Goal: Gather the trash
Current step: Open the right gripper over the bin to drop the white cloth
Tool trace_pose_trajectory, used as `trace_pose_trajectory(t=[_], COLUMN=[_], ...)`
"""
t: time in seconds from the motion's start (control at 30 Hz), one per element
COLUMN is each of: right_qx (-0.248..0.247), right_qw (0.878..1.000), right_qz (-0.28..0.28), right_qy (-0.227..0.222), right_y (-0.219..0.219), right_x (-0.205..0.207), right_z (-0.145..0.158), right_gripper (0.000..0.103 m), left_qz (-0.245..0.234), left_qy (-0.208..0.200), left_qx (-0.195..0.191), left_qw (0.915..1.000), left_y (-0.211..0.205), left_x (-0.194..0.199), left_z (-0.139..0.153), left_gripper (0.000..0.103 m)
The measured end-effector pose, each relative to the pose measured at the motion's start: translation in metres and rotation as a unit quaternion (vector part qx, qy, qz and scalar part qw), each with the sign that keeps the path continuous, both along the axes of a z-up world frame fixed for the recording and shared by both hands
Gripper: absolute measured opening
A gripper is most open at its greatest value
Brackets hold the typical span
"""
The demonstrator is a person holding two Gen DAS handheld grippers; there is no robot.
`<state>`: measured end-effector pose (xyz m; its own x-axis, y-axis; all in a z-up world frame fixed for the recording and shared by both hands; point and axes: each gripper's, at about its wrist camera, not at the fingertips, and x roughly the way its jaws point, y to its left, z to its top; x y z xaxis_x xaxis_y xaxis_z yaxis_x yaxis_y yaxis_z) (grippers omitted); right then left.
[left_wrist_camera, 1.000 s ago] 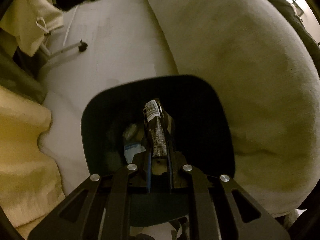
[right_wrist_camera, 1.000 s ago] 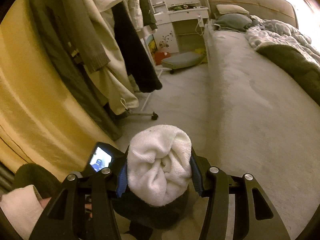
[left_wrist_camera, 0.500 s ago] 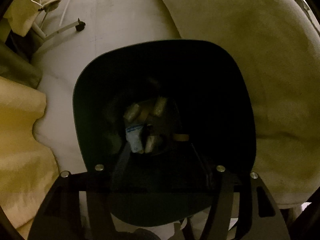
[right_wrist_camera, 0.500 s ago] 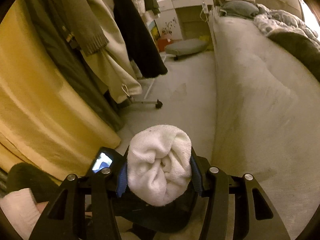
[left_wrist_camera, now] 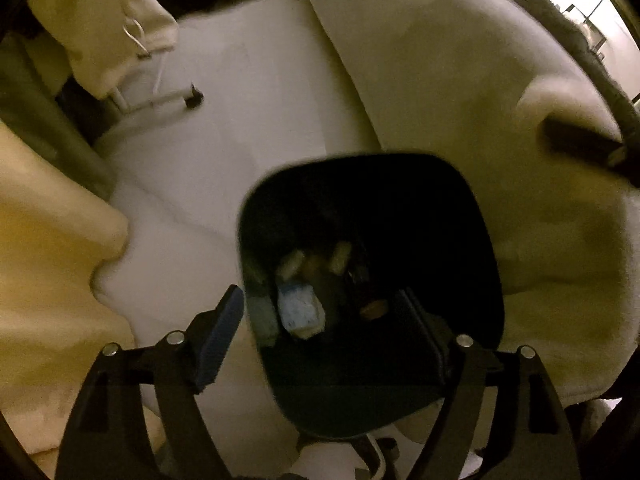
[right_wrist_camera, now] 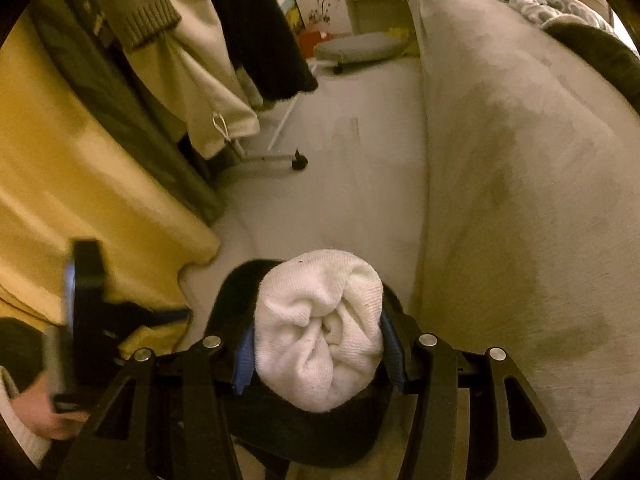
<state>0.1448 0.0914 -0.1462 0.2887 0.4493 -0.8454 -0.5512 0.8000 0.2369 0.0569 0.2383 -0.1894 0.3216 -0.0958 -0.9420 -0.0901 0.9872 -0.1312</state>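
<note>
A dark bin (left_wrist_camera: 472, 248) stands on the floor beneath both grippers. Several bits of trash lie at its bottom, among them a blue-and-white packet (left_wrist_camera: 298, 312). My left gripper (left_wrist_camera: 320, 324) hangs over the bin's left rim. Its jaws are opening and nothing is between them. My right gripper (right_wrist_camera: 318, 344) is shut on a rolled white cloth (right_wrist_camera: 320, 320), pressed between its blue pads (right_wrist_camera: 244, 356). It hovers right above the bin (right_wrist_camera: 232, 296). The left gripper's body (right_wrist_camera: 86, 312) and the hand holding it (right_wrist_camera: 52, 412) show at the left of the right wrist view.
A bed with a pale cover (right_wrist_camera: 520, 180) rises close on the right of the bin. A yellow curtain (right_wrist_camera: 80, 184) hangs on the left. A clothes rack's wheeled foot (right_wrist_camera: 298, 160) and hanging clothes (right_wrist_camera: 256, 32) stand beyond, with pale floor (right_wrist_camera: 352, 152) between.
The left gripper's jaws opened and the dark wrapper it held dropped into the bin. That gripper then shifted toward the bin's left rim. The right gripper sank toward the bin with the cloth.
</note>
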Motion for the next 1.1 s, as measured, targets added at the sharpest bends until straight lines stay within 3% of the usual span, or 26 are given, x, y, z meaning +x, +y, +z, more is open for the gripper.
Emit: trace_pose_trajectory(t=[0.3,0.4,0.6,0.67,0.73,0.87,1.1], right_qx=[-0.043,-0.064,-0.095,-0.099,-0.096,-0.090,-0.058], right_qw=[0.997,0.995,0.991,0.990,0.991,0.993,0.997], right_qz=[0.034,0.042,0.060,0.062,0.059,0.057,0.047], right_qy=[0.049,0.061,0.070,0.073,0.073,0.053,0.008], right_y=[0.024,0.031,0.041,0.042,0.043,0.045,0.031], right_x=[-0.009,-0.012,-0.017,-0.017,-0.019,-0.020,-0.023], right_z=[-0.050,-0.067,-0.088,-0.093,-0.093,-0.085,-0.048], right_gripper=[0.053,0.053,0.055,0.062,0.074,0.089,0.096], left_qz=[0.011,0.014,0.039,0.045,0.053,0.057,0.066], left_qy=[-0.082,-0.109,-0.170,-0.185,-0.202,-0.220,-0.261], left_qx=[0.034,0.057,0.064,0.057,0.061,0.085,0.114], left_qw=[0.9960,0.9923,0.9825,0.9799,0.9761,0.9702,0.9564], left_y=[0.011,0.014,0.025,0.027,0.024,0.014,-0.007], left_x=[-0.016,-0.020,-0.032,-0.033,-0.035,-0.040,-0.061], left_z=[0.047,0.066,0.102,0.111,0.123,0.140,0.160], left_gripper=[0.084,0.090,0.094,0.095,0.097,0.100,0.100])
